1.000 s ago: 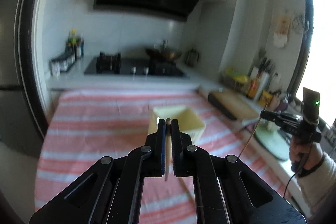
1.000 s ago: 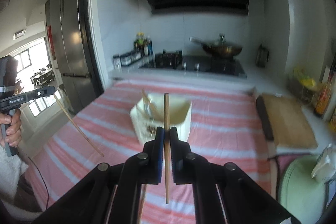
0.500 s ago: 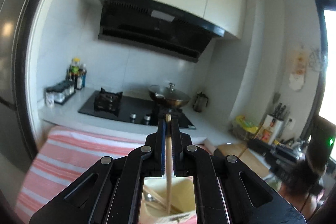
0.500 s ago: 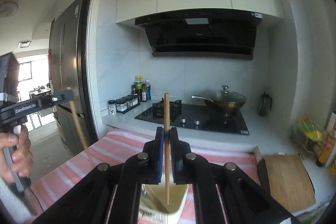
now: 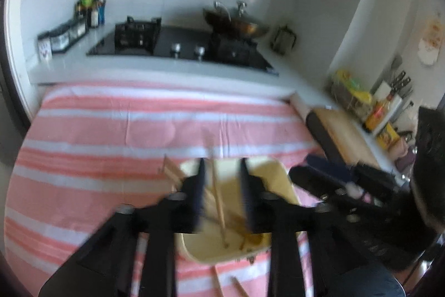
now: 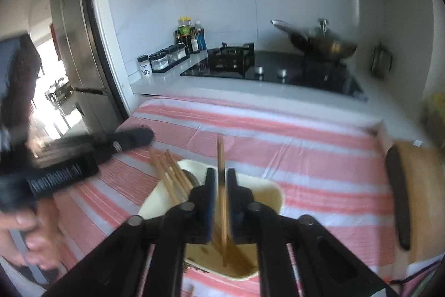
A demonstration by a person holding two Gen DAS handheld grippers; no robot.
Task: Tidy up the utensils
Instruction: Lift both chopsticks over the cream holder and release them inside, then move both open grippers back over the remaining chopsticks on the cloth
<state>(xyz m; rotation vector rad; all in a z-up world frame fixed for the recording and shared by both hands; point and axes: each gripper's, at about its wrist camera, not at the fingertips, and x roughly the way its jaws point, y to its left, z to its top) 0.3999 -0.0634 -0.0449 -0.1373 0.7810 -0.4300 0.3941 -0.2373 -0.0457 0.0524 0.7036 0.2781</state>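
Left claw spread wide over the cream holder; its chopstick stands loose inside; right claw narrow, jaws just off its chopstick, tip down in holder so it drops upright.

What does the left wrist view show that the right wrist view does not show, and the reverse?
Only the left wrist view shows the knife block and the yellow bottles on the side counter, and the open left gripper above a loose chopstick.

Only the right wrist view shows the steel refrigerator, the person's hand, and the right gripper with a chopstick between its fingers.

Both show the cream utensil holder, the striped cloth, the wok and the spice jars.
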